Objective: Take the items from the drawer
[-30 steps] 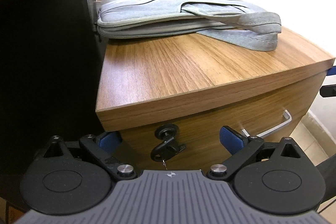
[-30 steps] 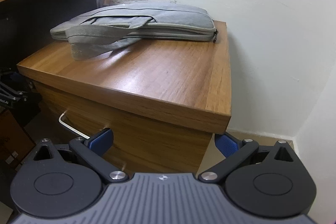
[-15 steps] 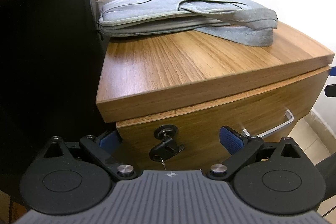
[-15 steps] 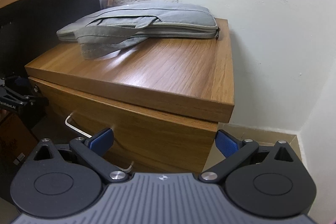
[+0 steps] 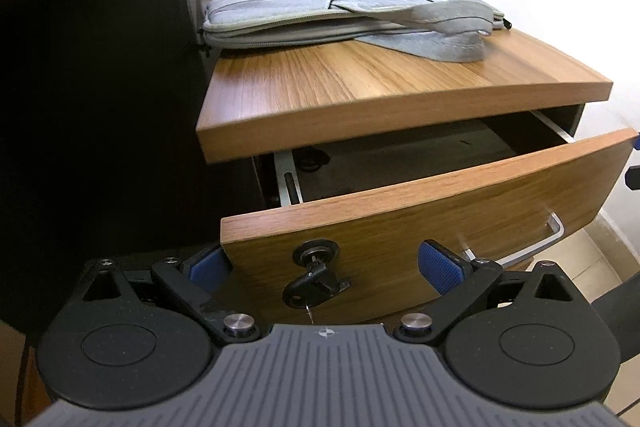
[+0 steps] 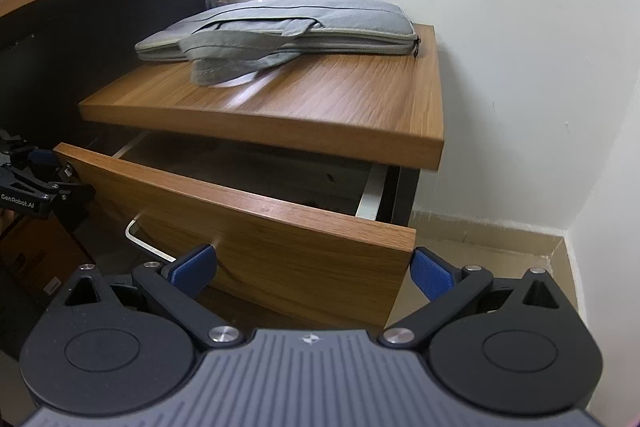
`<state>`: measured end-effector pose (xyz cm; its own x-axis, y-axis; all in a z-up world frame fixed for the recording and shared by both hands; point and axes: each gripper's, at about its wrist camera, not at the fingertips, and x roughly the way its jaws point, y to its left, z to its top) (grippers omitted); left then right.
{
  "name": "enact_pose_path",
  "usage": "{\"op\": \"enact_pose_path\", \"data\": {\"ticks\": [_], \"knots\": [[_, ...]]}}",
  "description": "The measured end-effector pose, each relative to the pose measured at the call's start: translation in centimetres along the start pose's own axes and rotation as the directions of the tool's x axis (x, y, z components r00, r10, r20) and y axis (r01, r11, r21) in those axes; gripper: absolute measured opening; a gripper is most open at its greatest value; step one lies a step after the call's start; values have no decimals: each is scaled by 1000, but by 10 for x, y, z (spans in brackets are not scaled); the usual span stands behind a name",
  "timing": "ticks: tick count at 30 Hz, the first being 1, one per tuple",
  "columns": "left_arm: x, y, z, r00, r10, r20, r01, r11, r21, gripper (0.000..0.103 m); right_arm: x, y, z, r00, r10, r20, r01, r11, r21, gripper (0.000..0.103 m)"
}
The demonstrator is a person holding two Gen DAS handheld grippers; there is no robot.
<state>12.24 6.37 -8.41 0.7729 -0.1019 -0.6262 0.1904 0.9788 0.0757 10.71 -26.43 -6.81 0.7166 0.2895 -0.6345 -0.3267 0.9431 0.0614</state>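
While my left gripper [image 5: 324, 267] hangs with its jaws spread wide and empty at the keyed corner of the brown wooden drawer [image 5: 420, 211], that drawer stands partly pulled out under the cabinet top. One small dark ring-shaped item [image 5: 314, 159] lies at its back left corner; it looks light and thin, best pinched by its rim.

From the right wrist, my right gripper [image 6: 314, 271] is likewise spread and empty, straddling the drawer front's right end. Its curved metal handle [image 6: 140, 241] is stiff, smooth and likely slippery. What I see of the drawer floor looks bare.
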Motion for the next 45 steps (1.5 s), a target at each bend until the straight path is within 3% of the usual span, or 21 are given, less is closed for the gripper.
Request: {"op": "enact_pose_path", "data": {"ticks": [19, 35, 45], "knots": [[-63, -21, -49, 999, 23, -42, -23, 1000, 4, 99, -63, 25, -43, 993, 29, -112, -31, 999, -12, 103], [-91, -29, -67, 997, 22, -71, -24, 999, -29, 99, -89, 39, -60, 985, 37, -167, -47, 997, -61, 103], [-100, -20, -64, 1000, 8, -19, -10, 995, -97, 98, -84, 39, -53, 987, 28, -159, -42, 995, -87, 103]]}}
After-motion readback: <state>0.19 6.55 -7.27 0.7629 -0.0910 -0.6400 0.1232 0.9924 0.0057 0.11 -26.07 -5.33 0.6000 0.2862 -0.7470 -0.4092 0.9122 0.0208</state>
